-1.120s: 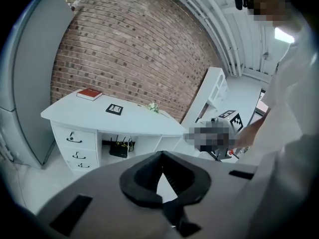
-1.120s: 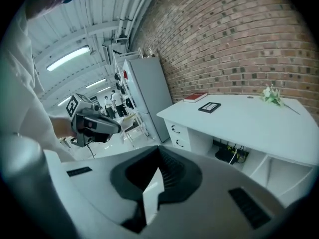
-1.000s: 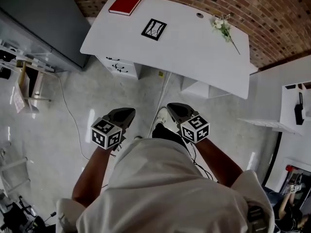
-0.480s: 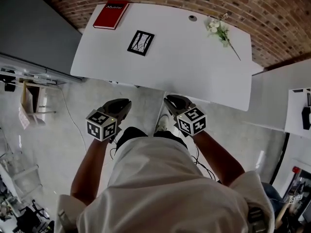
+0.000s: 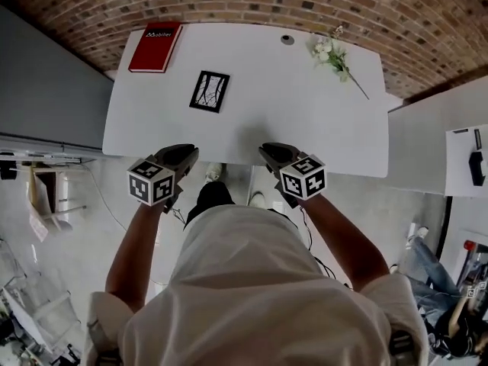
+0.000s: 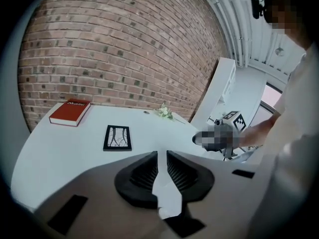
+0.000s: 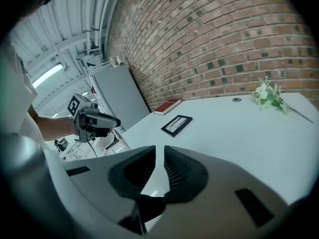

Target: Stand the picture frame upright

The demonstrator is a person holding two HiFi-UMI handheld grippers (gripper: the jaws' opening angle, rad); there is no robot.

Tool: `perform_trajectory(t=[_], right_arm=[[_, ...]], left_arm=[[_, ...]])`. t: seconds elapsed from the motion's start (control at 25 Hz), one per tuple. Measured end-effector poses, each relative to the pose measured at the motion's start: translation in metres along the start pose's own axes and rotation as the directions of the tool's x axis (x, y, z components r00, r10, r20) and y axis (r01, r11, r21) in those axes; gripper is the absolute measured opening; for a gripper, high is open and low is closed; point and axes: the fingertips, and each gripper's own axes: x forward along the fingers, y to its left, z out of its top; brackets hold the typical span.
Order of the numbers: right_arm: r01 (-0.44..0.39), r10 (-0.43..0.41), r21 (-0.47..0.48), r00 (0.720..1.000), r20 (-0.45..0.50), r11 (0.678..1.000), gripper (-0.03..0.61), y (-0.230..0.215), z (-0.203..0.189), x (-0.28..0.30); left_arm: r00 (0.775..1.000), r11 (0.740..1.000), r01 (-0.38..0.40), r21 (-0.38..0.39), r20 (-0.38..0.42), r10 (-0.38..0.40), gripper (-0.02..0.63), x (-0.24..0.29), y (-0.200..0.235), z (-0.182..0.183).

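1. Picture frame (image 5: 210, 91) is lying flat and face up on the far-left part of the white table (image 5: 305, 120). It is sitting near a red book (image 5: 155, 47) at the far-left corner and well apart from a flower sprig (image 5: 332, 52) at the far right.
2. Both grippers are hovering at the table's near edge, well short of the frame, and neither is touching it.
3. The left gripper (image 5: 179, 157) is opening its jaws with nothing between them. The right gripper (image 5: 276, 155) is holding its jaws slightly apart, also empty.
4. By the look of it, the reach toward the frame is the step in hand, and the standing-up itself is not yet begun.
5. Doing this well is probably calling for the left gripper, on the frame's side, to go in with jaws wide and pinch one edge. The right gripper would be steadying the opposite edge so the frame tips up rather than sliding on the smooth top.
6. Whether the frame is carrying a back stand cannot be told from here.
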Motion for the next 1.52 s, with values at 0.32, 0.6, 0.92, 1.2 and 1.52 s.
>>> perform_trajectory(t=[0.32,0.6,0.92,1.2,1.52], right_arm=[[0.111,-0.109,0.06,0.993,-0.036,0.992,0.038,-0.03,0.037,0.063],[0.144,-0.133,0.119,0.987,-0.094,0.982,0.061,-0.046,0.055,0.129],[0.18,-0.156,0.204,0.979,-0.131,0.962,0.061,-0.069,0.068,0.189],[0.204,-0.163,0.288,0.974,-0.159,0.936,0.061,-0.093,0.063,0.22],[0.2,-0.146,0.318,0.972,-0.186,0.927,0.074,-0.106,0.065,0.247]], left_arm=[[0.99,0.993,0.119,0.007,-0.073,-0.118,0.064,0.035,0.09,0.043],[0.968,0.98,0.197,-0.006,-0.16,-0.195,0.067,0.072,0.152,0.055],[0.939,0.965,0.253,-0.061,-0.224,-0.261,0.072,0.104,0.2,0.05],[0.903,0.948,0.302,-0.105,-0.286,-0.319,0.078,0.14,0.218,0.036],[0.89,0.947,0.291,-0.134,-0.327,-0.319,0.089,0.17,0.232,0.027]])
